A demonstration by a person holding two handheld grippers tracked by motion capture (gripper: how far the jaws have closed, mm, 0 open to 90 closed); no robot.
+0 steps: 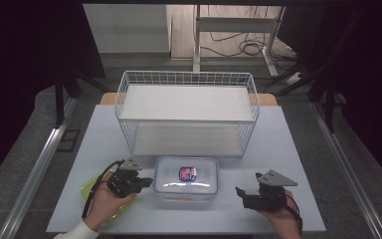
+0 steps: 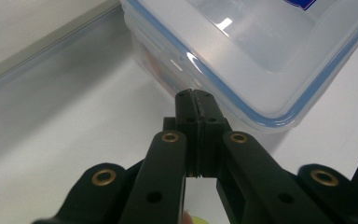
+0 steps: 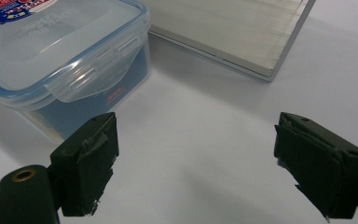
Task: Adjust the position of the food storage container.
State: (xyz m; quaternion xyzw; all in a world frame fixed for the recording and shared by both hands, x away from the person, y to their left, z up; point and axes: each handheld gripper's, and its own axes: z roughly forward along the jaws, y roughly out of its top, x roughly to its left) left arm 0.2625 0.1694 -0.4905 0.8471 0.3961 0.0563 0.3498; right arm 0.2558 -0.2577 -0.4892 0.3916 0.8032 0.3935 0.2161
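A clear plastic food box (image 1: 186, 180) with a blue-rimmed snap lid and a red-and-blue label sits at the table's front middle. My left gripper (image 1: 148, 182) is at the box's left side. In the left gripper view its jaws (image 2: 196, 95) are shut with nothing between them, tips touching or almost touching the box (image 2: 242, 51) just under the lid's rim. My right gripper (image 1: 242, 195) rests to the right of the box, apart from it. It (image 3: 196, 135) stands wide open over bare table, and the box's latch flap (image 3: 93, 74) faces it.
A white wire basket shelf (image 1: 186, 74) with two white boards stands behind the box; its lower board (image 3: 233, 32) lies close ahead of the right gripper. A yellow-green flat thing (image 1: 90, 191) lies under the left hand. The pale table (image 1: 278, 149) ends just behind both hands.
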